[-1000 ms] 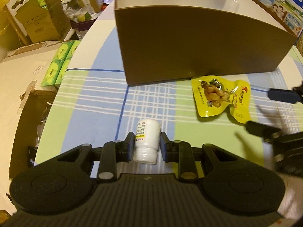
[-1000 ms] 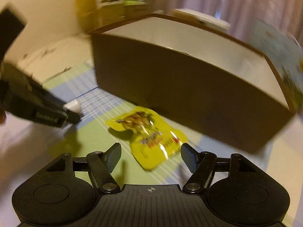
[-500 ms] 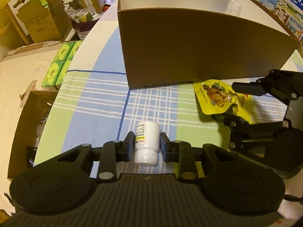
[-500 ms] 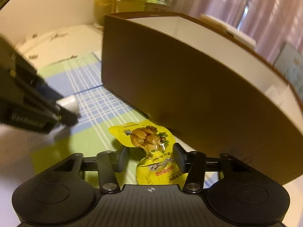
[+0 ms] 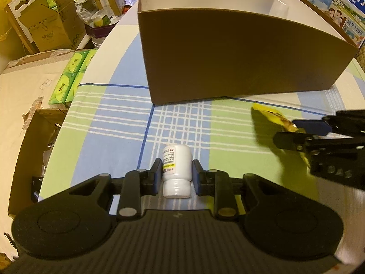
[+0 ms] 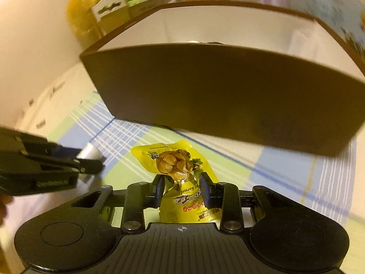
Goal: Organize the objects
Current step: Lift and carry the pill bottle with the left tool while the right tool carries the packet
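Note:
My left gripper (image 5: 176, 171) is shut on a small white pill bottle (image 5: 176, 170) that lies on its side, cap toward the camera, just above the checked tablecloth. My right gripper (image 6: 181, 183) is shut on a yellow snack pouch (image 6: 180, 178) and holds it lifted off the cloth. In the left wrist view the pouch (image 5: 271, 117) hangs from the right gripper (image 5: 296, 134) at the right. In the right wrist view the left gripper (image 6: 86, 163) with the bottle (image 6: 91, 154) is at the left. A large brown open box (image 5: 228, 52) with a white inside stands just behind both.
The round table (image 5: 107, 118) has a blue, green and white checked cloth. Left of the table are green tissue packs (image 5: 70, 77), cardboard boxes (image 5: 43, 27) and an open carton (image 5: 29, 150) on the floor. A printed milk carton (image 5: 342, 6) stands behind the box.
My right gripper has closed on the yellow pouch and lifted it off the cloth, moving right and up. My left gripper still holds the bottle, almost unmoved.

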The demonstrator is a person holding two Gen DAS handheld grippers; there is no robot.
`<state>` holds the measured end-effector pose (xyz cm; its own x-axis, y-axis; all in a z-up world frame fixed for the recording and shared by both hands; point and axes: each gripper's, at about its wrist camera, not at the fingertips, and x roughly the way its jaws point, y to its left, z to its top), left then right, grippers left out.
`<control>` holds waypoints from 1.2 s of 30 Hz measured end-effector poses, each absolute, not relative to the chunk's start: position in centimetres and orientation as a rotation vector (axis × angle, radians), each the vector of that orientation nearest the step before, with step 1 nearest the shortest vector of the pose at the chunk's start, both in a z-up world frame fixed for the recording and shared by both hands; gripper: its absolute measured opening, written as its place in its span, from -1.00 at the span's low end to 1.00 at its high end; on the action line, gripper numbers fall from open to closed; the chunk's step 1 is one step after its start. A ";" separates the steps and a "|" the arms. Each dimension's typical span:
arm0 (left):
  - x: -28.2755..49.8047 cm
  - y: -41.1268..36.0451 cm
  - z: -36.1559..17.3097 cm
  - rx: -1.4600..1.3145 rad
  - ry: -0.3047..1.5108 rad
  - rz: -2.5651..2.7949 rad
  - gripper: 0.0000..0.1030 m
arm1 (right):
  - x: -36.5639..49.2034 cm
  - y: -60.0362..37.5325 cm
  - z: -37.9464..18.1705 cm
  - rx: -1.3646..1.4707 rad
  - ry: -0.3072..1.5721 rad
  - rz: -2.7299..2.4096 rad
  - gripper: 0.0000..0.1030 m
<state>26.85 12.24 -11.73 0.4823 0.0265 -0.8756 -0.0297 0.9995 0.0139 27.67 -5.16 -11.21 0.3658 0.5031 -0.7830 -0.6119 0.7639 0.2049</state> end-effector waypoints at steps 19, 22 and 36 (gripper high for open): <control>25.3 9.8 -9.8 0.013 1.056 -0.035 -0.56 | 26.5 -10.8 -7.8 0.122 1.010 0.666 -0.43; 25.2 9.7 -8.5 0.006 1.026 -0.047 -0.56 | 26.6 -11.3 -7.0 0.163 1.007 0.666 -0.43; 27.0 9.3 -1.0 -0.007 0.865 -0.083 -0.56 | 29.7 -11.0 -0.8 0.305 0.916 0.716 -0.43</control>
<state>26.95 9.32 -0.99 0.6459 -0.0754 -0.7597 0.0701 0.9968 -0.0394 29.66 -11.05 -0.76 0.4016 0.6792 -0.6143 -0.4317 0.7320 0.5271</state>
